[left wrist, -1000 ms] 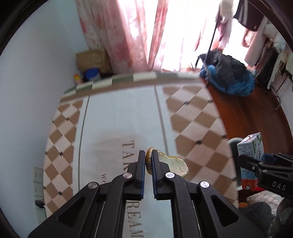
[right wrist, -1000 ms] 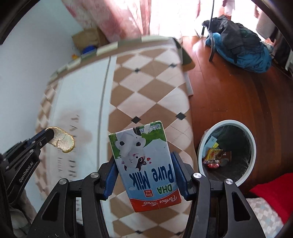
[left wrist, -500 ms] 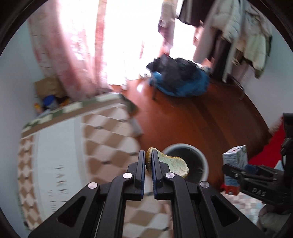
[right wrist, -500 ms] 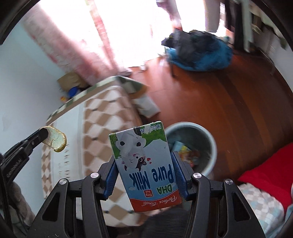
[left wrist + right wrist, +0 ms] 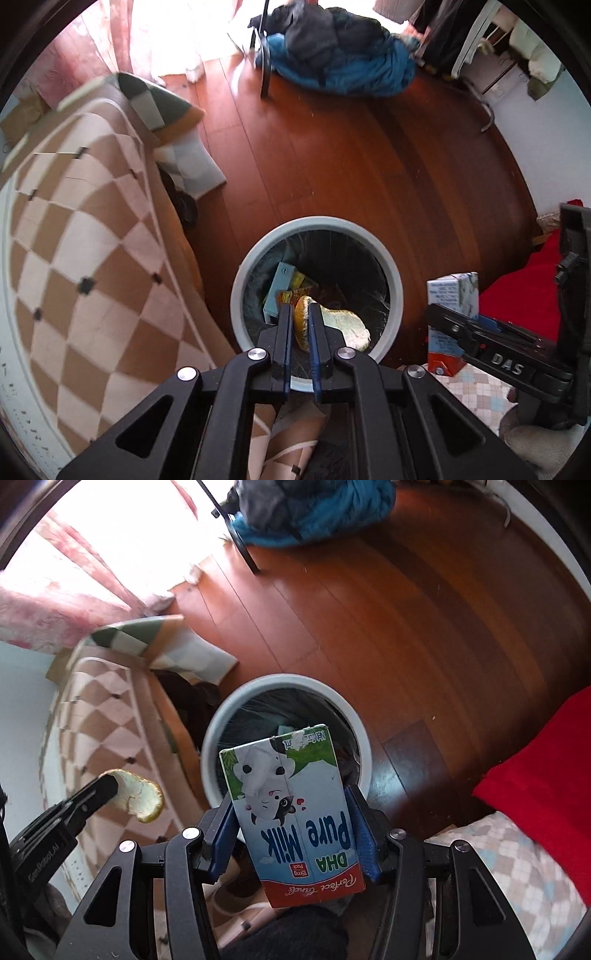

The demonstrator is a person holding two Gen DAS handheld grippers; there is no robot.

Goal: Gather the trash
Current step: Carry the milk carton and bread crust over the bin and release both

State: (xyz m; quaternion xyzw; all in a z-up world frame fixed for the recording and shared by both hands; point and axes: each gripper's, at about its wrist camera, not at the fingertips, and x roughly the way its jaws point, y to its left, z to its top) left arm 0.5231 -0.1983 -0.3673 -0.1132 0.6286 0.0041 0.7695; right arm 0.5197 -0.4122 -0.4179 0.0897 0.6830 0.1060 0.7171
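Observation:
My left gripper (image 5: 300,314) is shut on a yellowish fruit peel (image 5: 341,326) and holds it above the open round grey trash bin (image 5: 397,280), which has wrappers inside. My right gripper (image 5: 291,805) is shut on a "DHA Pure Milk" carton (image 5: 291,812), held upside down over the near side of the bin (image 5: 212,734). The carton also shows in the left wrist view (image 5: 452,317), right of the bin. The peel shows in the right wrist view (image 5: 142,795), left of the bin.
A bed with a brown-and-white checked cover (image 5: 74,236) lies left of the bin. Red-brown wooden floor (image 5: 369,155) spreads beyond. A blue and black heap of bedding (image 5: 340,62) and a chair leg (image 5: 264,66) are far back. A red cloth (image 5: 543,775) lies right.
Both grippers swung from above the bed to over the trash bin, tilting downward. The bin now sits directly under the peel and the carton. Both grips are unchanged.

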